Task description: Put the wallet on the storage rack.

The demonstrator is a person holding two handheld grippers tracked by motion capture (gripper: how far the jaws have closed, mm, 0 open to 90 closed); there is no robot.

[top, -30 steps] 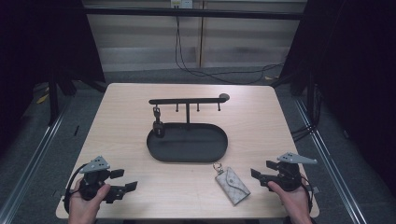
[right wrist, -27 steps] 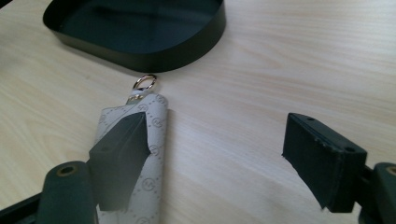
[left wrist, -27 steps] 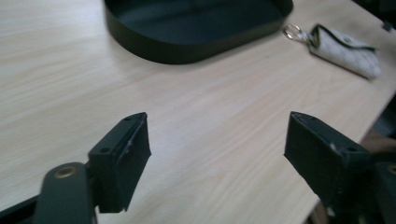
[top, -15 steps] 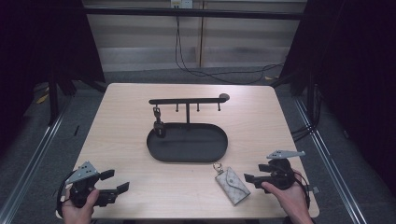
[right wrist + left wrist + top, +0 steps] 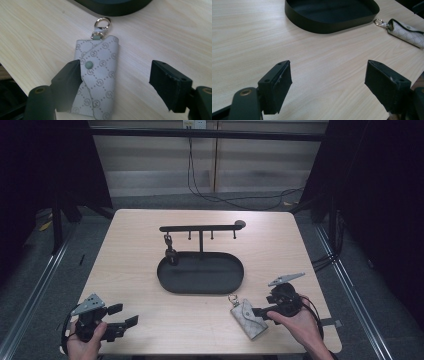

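A grey patterned key pouch (image 5: 248, 319) with a metal ring (image 5: 102, 23) lies flat on the table in front of the black oval tray (image 5: 167, 281). My right gripper (image 5: 258, 312) reaches in from the right, low over the pouch. In the right gripper view the pouch (image 5: 100, 75) lies between the jaws, close against the left one, with bare wood before the right one. The jaws have just been closing and the pads do not press on it. My left gripper (image 5: 125, 315) stands open at the front left over bare wood, and its view shows the pouch (image 5: 407, 32) far right.
Behind the tray rises a black hook rack (image 5: 200, 227) with a small dark fob (image 5: 170, 253) hanging from its left hook. The table's front edge runs just below both hands. Dark floor and metal rails surround the table.
My right gripper has moved left to the key pouch, and its jaws now flank the pouch. The left gripper has shifted only slightly, toward the front edge.
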